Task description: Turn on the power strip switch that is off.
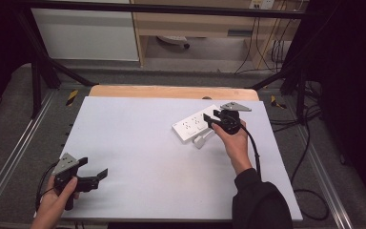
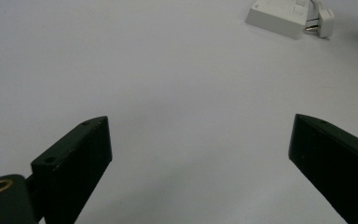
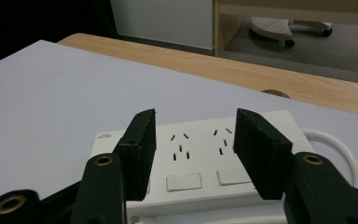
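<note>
- The white power strip (image 1: 196, 125) lay flat on the white counter (image 1: 138, 157), at about two o'clock from the counter's middle in the high view, running slantwise from lower left to upper right.
- A white plug (image 1: 200, 141) on a white cable lay just beside the strip's near end, at about six o'clock from it.
- The right gripper (image 1: 215, 119) hung over the strip's right end, held in the right hand (image 1: 233, 140), which reached in from five o'clock.
- In the right gripper view its two black jaws stood half spread above the power strip (image 3: 205, 158), one on either side of a pair of sockets; whether the pads touched the strip's face could not be told, and nothing was pinched between them.
- The left gripper (image 1: 97, 169) sat over the counter's near-left corner, at about eight o'clock from the middle, gripped by the left hand (image 1: 57, 200), well apart from the strip.
- Its jaws were spread wide with bare counter between them; in the left gripper view the power strip (image 2: 279, 16) and plug (image 2: 325, 21) showed far off at one o'clock.
</note>
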